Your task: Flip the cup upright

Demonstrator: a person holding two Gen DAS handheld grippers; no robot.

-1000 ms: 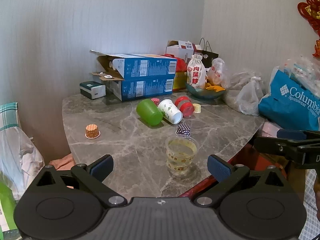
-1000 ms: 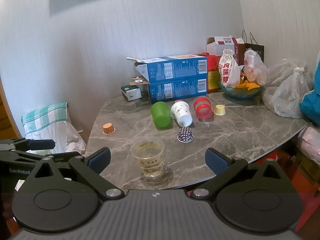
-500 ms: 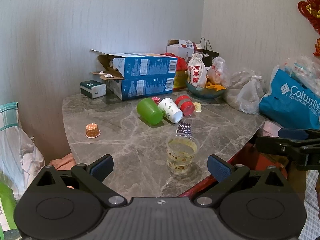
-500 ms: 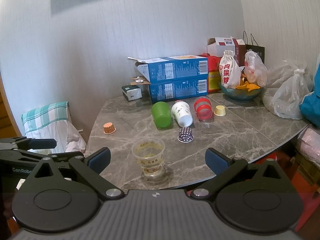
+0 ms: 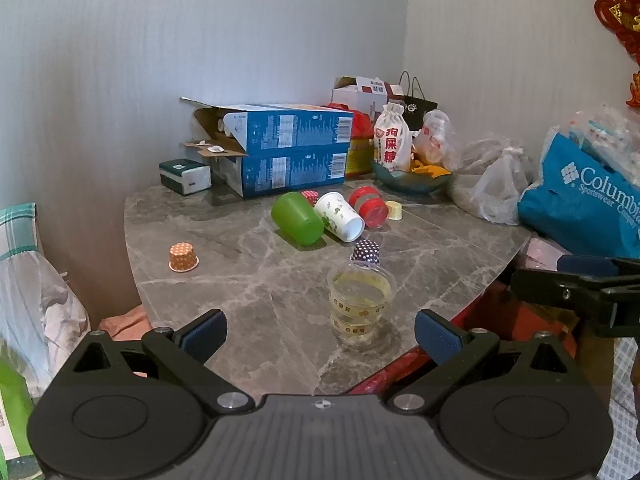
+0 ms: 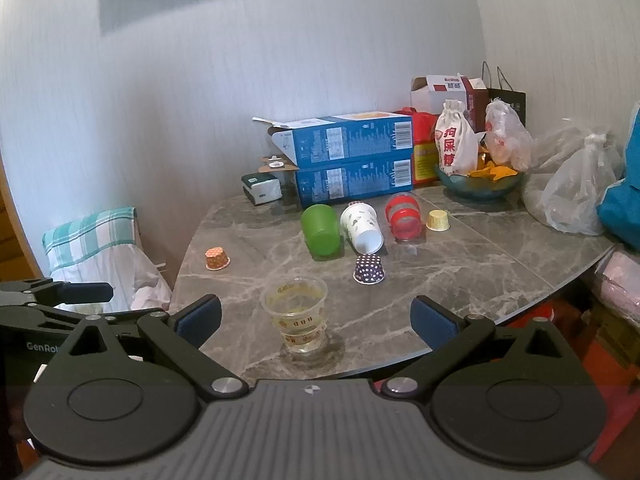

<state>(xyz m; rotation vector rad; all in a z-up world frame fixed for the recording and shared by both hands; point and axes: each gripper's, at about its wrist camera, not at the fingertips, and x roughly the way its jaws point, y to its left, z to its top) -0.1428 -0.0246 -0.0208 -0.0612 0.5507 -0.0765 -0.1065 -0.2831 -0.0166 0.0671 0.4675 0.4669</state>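
Note:
A green cup (image 5: 298, 218) (image 6: 321, 229), a white patterned paper cup (image 5: 340, 216) (image 6: 362, 226) and a red cup (image 5: 369, 206) (image 6: 403, 215) lie on their sides mid-table. A clear plastic cup (image 5: 359, 300) (image 6: 298, 318) stands upright near the front edge. Small paper cups sit upside down: purple dotted (image 5: 366, 252) (image 6: 369, 269), orange (image 5: 183, 257) (image 6: 217, 258), yellow (image 6: 437, 220). My left gripper (image 5: 320, 330) and right gripper (image 6: 316, 316) are both open and empty, held short of the table, with the clear cup between their fingers in view.
Two stacked blue boxes (image 6: 352, 160) and a tissue pack (image 6: 262, 188) stand at the back of the marble table (image 6: 460, 272). A bowl with a white pouch (image 6: 478, 180), plastic bags (image 6: 576, 196) and a blue Columbia bag (image 5: 580, 196) crowd the right side.
Both grippers have drifted only slightly; the table contents have not moved. Both stay open.

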